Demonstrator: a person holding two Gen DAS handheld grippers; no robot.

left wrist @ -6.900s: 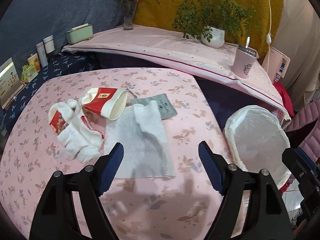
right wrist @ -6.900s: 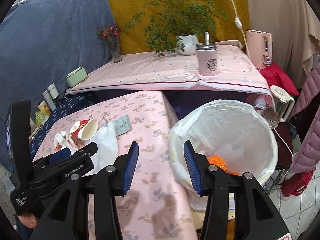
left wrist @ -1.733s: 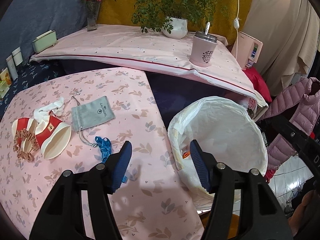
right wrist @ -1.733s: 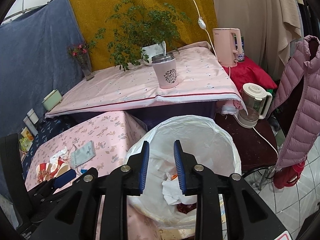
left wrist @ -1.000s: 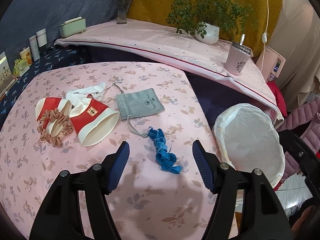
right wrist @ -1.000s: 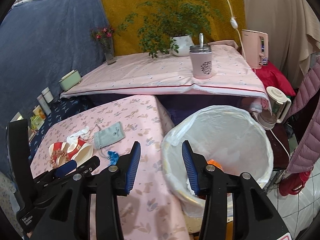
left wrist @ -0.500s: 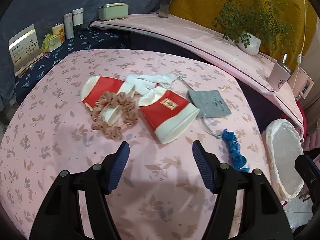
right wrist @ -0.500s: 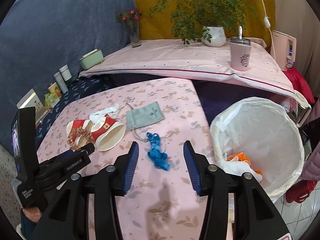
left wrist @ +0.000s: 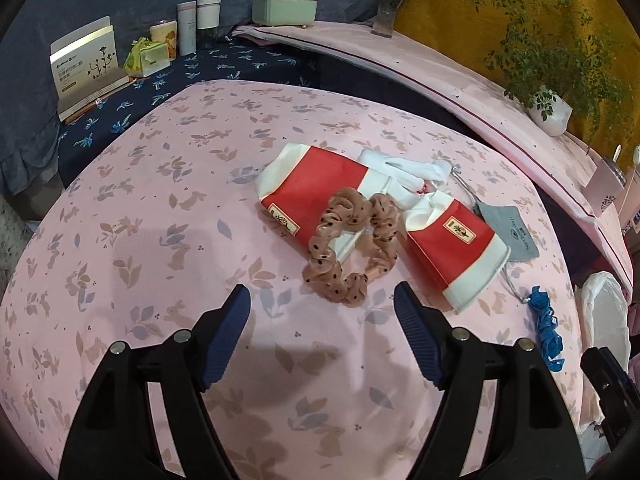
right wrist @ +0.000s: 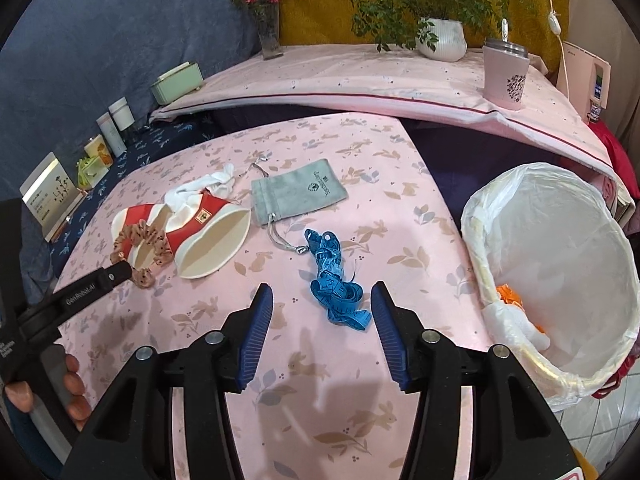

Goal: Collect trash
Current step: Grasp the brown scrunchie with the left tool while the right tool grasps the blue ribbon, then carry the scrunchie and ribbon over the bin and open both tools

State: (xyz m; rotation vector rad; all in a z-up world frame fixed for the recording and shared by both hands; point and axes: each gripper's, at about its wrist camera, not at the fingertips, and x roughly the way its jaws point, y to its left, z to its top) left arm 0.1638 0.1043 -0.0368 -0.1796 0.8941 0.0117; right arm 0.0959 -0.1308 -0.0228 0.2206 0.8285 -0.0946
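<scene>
Hovering empty with jaws opening wide, left gripper (left wrist: 322, 316) sat just short of the crushed red-white cups (left wrist: 316, 196) under a scrunchie (left wrist: 352, 244), cups' long axis running left-right; right gripper (right wrist: 322, 320), half-open, was farther off

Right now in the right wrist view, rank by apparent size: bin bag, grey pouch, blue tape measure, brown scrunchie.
1. bin bag, by far the largest.
2. grey pouch.
3. blue tape measure, close to the pouch; it lies nearer the camera, so unsure.
4. brown scrunchie, smallest.

Left claw (left wrist: 322, 312) opening, empty; right claw (right wrist: 322, 310) agape, empty — both angled downward
</scene>
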